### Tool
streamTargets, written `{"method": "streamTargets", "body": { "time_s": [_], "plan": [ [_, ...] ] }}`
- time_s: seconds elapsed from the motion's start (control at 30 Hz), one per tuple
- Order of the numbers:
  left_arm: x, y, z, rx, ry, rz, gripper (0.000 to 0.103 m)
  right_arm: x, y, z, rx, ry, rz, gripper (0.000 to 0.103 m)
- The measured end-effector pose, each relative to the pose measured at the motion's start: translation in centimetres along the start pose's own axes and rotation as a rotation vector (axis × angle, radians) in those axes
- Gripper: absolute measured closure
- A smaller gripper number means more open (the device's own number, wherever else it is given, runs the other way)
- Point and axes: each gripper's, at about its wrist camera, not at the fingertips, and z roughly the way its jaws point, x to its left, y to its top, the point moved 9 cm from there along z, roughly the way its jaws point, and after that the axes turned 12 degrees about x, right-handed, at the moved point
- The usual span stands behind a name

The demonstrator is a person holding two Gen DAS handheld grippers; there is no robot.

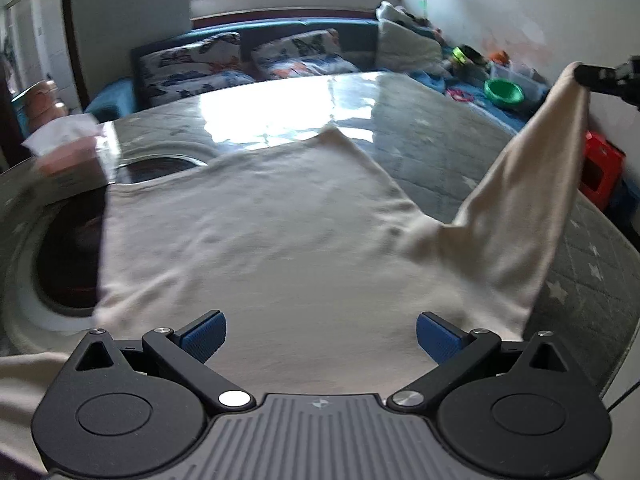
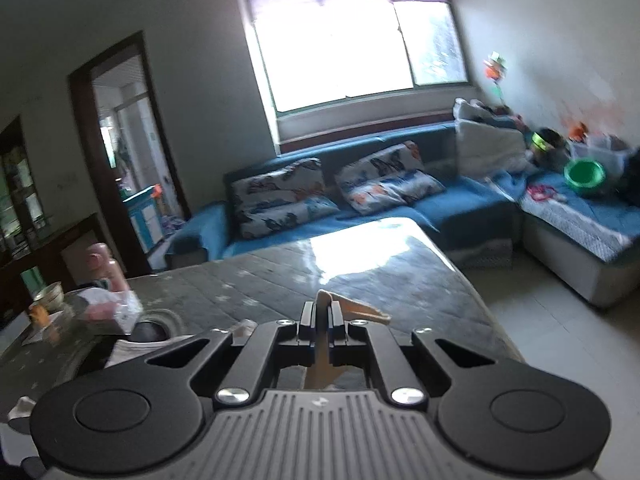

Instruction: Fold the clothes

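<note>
A cream garment (image 1: 280, 240) lies spread flat on the grey patterned table (image 1: 432, 136). My left gripper (image 1: 320, 338) hovers open just above its near edge, blue pads apart, holding nothing. My right gripper (image 2: 321, 312) is shut on a corner of the garment (image 2: 360, 310), which pokes out between its closed fingers. In the left wrist view that right gripper (image 1: 580, 74) holds the garment's right part lifted high above the table at the far right.
A clear bag with pink and white contents (image 1: 68, 148) lies on the table at the left, with a pink bottle (image 2: 106, 266) behind it. A blue sofa (image 2: 440, 200) with patterned cushions stands beyond the table. A green bowl (image 2: 584, 172) sits on the sofa's right part.
</note>
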Motion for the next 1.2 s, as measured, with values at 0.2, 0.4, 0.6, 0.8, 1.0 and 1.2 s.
{"method": "streamTargets", "body": {
  "time_s": [0.2, 0.4, 0.6, 0.8, 1.0, 1.2],
  "plan": [
    [5.5, -0.8, -1.8, -0.038, 0.033, -0.116, 0.000, 6.5, 0.6, -0.6, 0.005, 0.088, -0.122, 0.098],
    [11.1, -2.5, -3.5, -0.067, 0.067, -0.251, 0.000, 14.7, -1.3, 1.1, 0.075, 0.229, -0.250, 0.098],
    [14.3, -4.6, -3.9, -0.057, 0.097, -0.333, 0.000, 21.2, -7.2, 5.8, 0.236, 0.332, -0.361, 0.099],
    [15.2, -5.4, -3.9, -0.049, 0.107, -0.360, 0.000, 24.8, -13.6, 8.6, 0.380, 0.392, -0.470, 0.097],
    [14.5, -4.3, -3.5, -0.057, 0.090, -0.348, 0.000, 24.1, -13.7, 7.6, 0.395, 0.432, -0.470, 0.091],
    [11.8, -3.2, -3.3, -0.070, 0.029, -0.275, 0.003, 18.5, -12.1, 6.2, 0.384, 0.325, -0.439, 0.088]
  ]
}}
